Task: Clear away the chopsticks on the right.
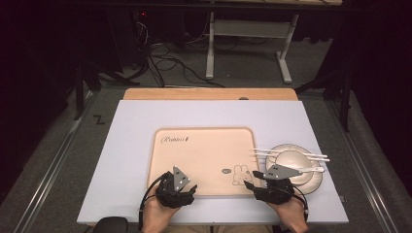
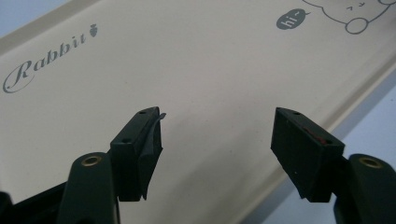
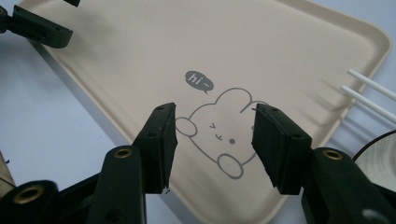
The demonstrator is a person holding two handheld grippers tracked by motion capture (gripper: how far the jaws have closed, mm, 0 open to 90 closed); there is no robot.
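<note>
A beige tray [image 1: 204, 145] with a "Rabbit" script and a rabbit drawing lies on the lavender mat. My left gripper [image 1: 187, 188] hovers over the tray's near left part, jaws open with nothing between them; in the left gripper view [image 2: 217, 135] the bare tray [image 2: 210, 70] lies beneath. My right gripper [image 1: 252, 183] stands open over the tray's near right corner; in the right gripper view [image 3: 215, 140] the rabbit drawing [image 3: 219, 135] shows between the jaws. To the right sit a white bowl [image 1: 294, 161] on a plate [image 1: 313, 180], with white chopsticks [image 1: 272, 153] and a white spoon [image 1: 311, 169] across them.
The lavender mat [image 1: 136, 126] covers a wooden table whose far edge [image 1: 209, 93] shows. Grey floor, cables [image 1: 165, 63] and a white stand [image 1: 248, 43] lie beyond. In the right gripper view the chopsticks [image 3: 369, 93] reach past the tray's right rim, and the plate's edge [image 3: 380, 156] shows.
</note>
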